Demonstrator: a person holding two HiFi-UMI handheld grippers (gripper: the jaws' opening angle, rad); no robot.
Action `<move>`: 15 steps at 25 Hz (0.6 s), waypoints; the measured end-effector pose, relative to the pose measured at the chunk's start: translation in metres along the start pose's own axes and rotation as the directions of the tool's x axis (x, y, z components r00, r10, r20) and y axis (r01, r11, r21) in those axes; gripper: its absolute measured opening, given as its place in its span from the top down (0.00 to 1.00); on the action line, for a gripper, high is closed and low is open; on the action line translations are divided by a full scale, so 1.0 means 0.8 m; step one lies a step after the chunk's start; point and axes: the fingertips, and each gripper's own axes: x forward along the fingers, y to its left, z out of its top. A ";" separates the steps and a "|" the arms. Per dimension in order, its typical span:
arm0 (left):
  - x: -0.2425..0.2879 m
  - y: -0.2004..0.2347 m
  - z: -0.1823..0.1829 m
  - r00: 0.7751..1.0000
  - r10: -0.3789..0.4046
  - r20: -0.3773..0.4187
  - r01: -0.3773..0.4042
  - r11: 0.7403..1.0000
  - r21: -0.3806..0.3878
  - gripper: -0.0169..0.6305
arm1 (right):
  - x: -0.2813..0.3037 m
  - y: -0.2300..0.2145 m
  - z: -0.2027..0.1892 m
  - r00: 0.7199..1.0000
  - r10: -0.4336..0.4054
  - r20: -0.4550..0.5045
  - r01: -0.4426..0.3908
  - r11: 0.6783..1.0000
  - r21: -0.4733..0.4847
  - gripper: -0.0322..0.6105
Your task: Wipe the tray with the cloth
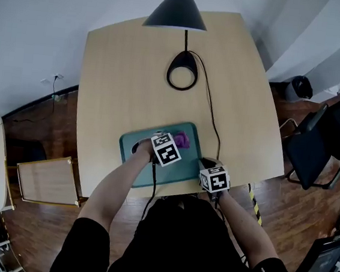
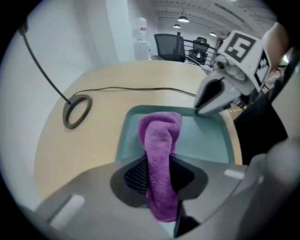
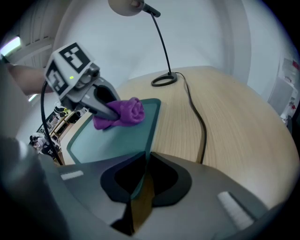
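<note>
Firmly pinched between the narrowly set jaws of the left gripper [image 2: 159, 169], a purple cloth [image 2: 159, 133] hangs as a rolled strip, its free end bunched on the floor of a teal tray [image 2: 206, 138]. The bunched end sits close to the tray's far rim. The left gripper points steeply down over the tray's far half.

At the tray's near right corner, the right gripper [image 3: 142, 177] has its jaws closed tight on the thin rim, the edge of the tray running straight between the pads.

Seen from the head view, the tray lies at the near edge of a pale wooden table [image 1: 127, 79], directly in front of the person, whose bare forearms reach out to both grippers.

Farther back on the table stands a black desk lamp [image 1: 177, 9] with a ring-shaped base. Its black cord [image 1: 211, 112] trails along the tabletop past the tray's right side and well apart from the cloth. A dark office chair [image 1: 314, 141] stands on the wooden floor off the table's right side.
</note>
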 end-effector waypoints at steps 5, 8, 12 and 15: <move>-0.003 0.071 -0.004 0.993 0.104 -0.057 -0.104 0.995 -0.003 0.81 | 0.001 -0.001 0.002 1.000 0.009 0.005 -0.009 1.000 -0.001 0.90; -0.003 0.068 -0.004 0.993 0.105 -0.054 -0.105 0.994 0.005 0.81 | 0.000 -0.002 -0.001 1.000 0.006 0.005 -0.006 1.000 -0.002 0.90; -0.001 0.033 -0.004 0.995 0.096 -0.031 -0.095 0.995 0.015 0.81 | 0.000 -0.003 -0.003 1.000 0.008 0.002 -0.008 1.000 -0.001 0.90; -0.003 -0.008 -0.008 0.997 0.080 -0.019 -0.079 0.994 0.071 0.81 | 0.001 -0.005 -0.001 1.000 0.007 0.001 -0.007 1.000 -0.001 0.90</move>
